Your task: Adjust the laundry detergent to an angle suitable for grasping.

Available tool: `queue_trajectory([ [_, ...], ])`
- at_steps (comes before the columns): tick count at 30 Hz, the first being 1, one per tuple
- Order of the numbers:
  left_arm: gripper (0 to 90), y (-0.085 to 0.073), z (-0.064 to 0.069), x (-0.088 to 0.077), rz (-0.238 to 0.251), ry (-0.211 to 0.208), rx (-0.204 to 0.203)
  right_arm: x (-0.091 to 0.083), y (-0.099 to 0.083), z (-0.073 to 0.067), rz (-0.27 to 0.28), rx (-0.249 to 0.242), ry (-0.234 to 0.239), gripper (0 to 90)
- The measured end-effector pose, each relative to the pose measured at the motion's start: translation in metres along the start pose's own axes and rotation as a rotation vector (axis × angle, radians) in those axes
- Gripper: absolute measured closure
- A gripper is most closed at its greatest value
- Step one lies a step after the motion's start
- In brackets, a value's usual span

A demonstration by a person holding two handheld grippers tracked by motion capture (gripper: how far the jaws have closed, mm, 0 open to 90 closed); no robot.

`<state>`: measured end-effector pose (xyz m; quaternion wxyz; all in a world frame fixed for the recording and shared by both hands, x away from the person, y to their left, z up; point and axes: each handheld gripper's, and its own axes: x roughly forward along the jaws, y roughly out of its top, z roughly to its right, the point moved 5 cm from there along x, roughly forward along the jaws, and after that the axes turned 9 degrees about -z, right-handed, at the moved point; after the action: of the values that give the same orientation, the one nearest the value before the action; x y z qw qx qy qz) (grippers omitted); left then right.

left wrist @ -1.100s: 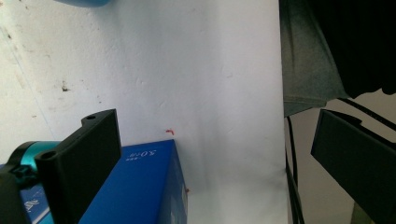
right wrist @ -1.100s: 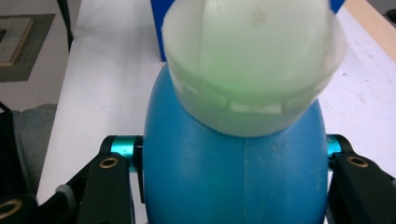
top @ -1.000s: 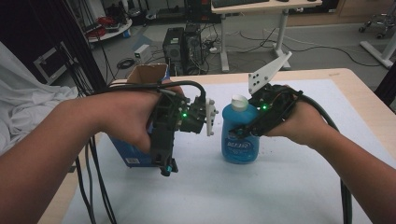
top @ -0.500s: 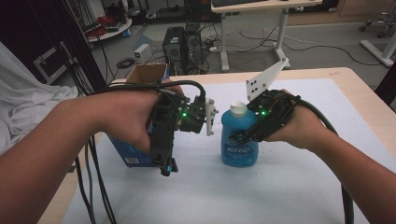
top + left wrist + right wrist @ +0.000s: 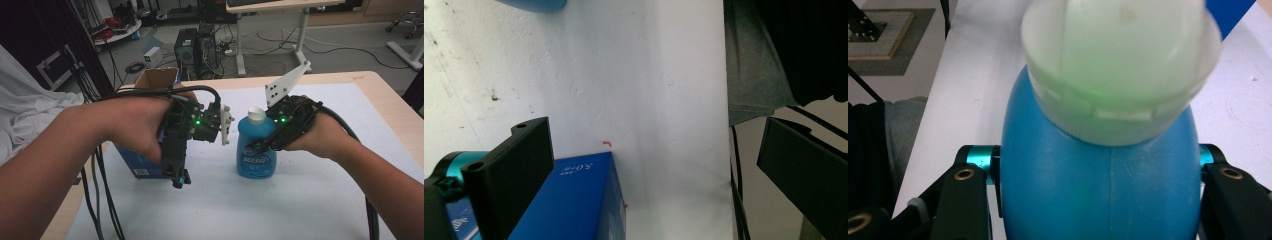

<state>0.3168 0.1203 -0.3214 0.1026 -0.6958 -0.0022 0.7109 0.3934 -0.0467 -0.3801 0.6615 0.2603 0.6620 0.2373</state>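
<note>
A blue bottle (image 5: 257,159) with a white cap (image 5: 256,116) stands upright on the white table cover (image 5: 300,200). My right gripper (image 5: 254,146) comes in from the right and is shut on the bottle's body. In the right gripper view the bottle (image 5: 1098,170) sits between the two black jaws, with the cap (image 5: 1118,65) above them. My left gripper (image 5: 180,178) points down next to a blue box (image 5: 137,164) at the table's left. In the left gripper view the left gripper (image 5: 656,135) is open, and the blue box (image 5: 574,200) lies by one jaw without being clamped.
An open cardboard box (image 5: 157,77) stands behind the left hand. Black cables (image 5: 102,195) hang off the table's left edge beside a white cloth (image 5: 30,120). Computer towers (image 5: 200,45) and a desk stand on the floor beyond the far edge.
</note>
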Motion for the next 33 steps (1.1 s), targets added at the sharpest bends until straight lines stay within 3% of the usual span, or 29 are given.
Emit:
queue_trajectory([
  [22,1.7,-0.0009,-0.0013,0.0000,0.001,0.005,-0.005,0.0006,-0.0014,0.0005,-0.015,0.023,0.002,35.9],
  [33,1.7,-0.0015,-0.0017,-0.0003,-0.004,0.003,-0.004,-0.0017,-0.0011,0.0016,0.008,0.038,0.002,32.0],
])
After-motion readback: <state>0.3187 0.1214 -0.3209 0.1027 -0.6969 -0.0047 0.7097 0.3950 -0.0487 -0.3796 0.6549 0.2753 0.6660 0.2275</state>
